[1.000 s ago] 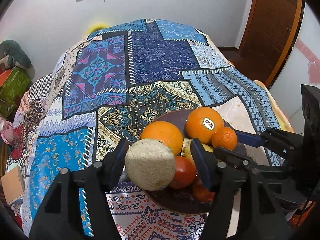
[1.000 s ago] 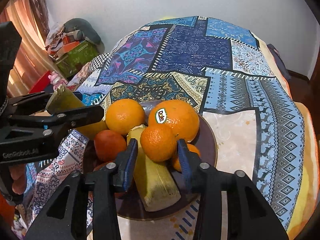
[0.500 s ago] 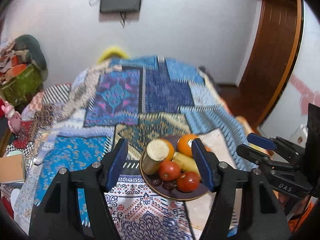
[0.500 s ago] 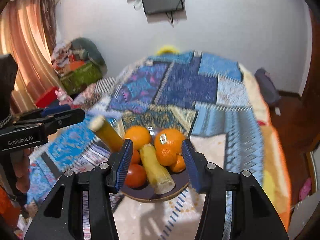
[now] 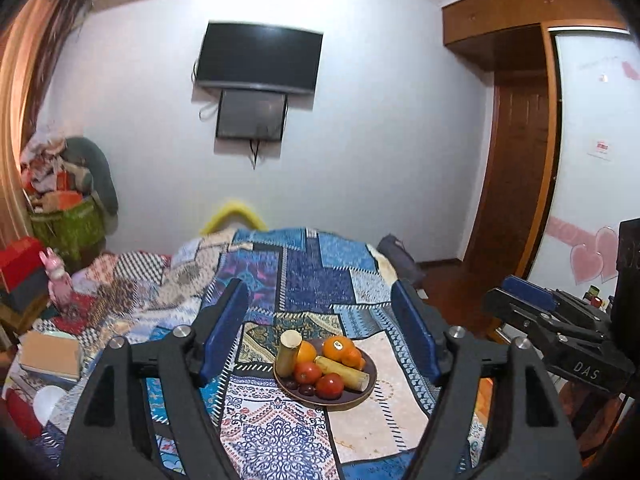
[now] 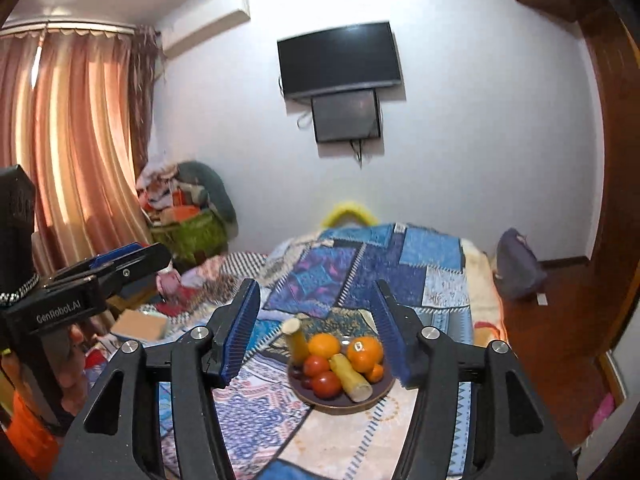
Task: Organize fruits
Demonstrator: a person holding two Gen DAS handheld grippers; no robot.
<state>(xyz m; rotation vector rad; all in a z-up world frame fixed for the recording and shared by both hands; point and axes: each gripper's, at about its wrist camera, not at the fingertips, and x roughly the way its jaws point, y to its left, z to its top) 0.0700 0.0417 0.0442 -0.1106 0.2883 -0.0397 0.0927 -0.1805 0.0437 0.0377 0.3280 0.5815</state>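
A dark round plate sits on the patchwork bedspread. It holds oranges, red tomatoes, two yellow-green cut stalks and small dark fruits. My left gripper is open and empty, well back from and above the plate. My right gripper is open and empty, also pulled back. Each gripper shows at the edge of the other's view.
A wall TV hangs over the bed's far end. Clutter and a green basket stand at the left, curtains beside them. A wooden door is at the right. A box lies left of the bed.
Both grippers pulled far back and up from the plate. The left gripper let go of the cut stalk, which now stands on the plate. Both jaws opened wider.
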